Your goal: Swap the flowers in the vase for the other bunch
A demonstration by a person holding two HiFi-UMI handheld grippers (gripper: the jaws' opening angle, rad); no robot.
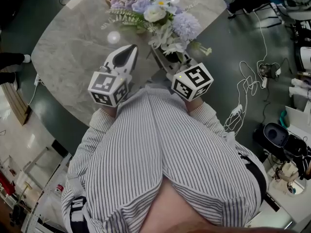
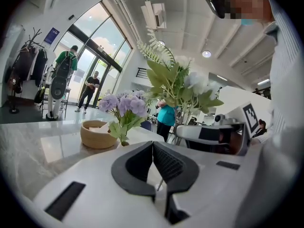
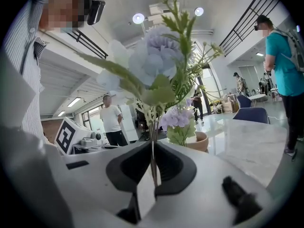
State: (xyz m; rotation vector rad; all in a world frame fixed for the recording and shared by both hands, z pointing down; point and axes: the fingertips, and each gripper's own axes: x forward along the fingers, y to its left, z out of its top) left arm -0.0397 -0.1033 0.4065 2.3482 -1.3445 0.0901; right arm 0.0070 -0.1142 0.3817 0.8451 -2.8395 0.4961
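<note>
My right gripper (image 3: 153, 151) is shut on the thin stems of a bunch of pale blue and white flowers (image 3: 154, 56) with green leaves, which it holds upright. From the head view this bunch (image 1: 170, 25) covers the right jaws, and only the marker cube (image 1: 192, 81) shows. A purple bunch (image 2: 124, 106) stands upright farther back on the marble table (image 1: 68, 52), its vase mostly hidden. My left gripper (image 2: 153, 146) is shut with nothing between its pads. It hovers over the table (image 1: 130, 48), left of the held bunch.
A wooden bowl (image 2: 97, 134) sits beside the purple bunch. The table's rounded edge runs just in front of my body. Cables (image 1: 248, 89) and equipment lie on the dark floor to the right. Several people stand in the room beyond the table.
</note>
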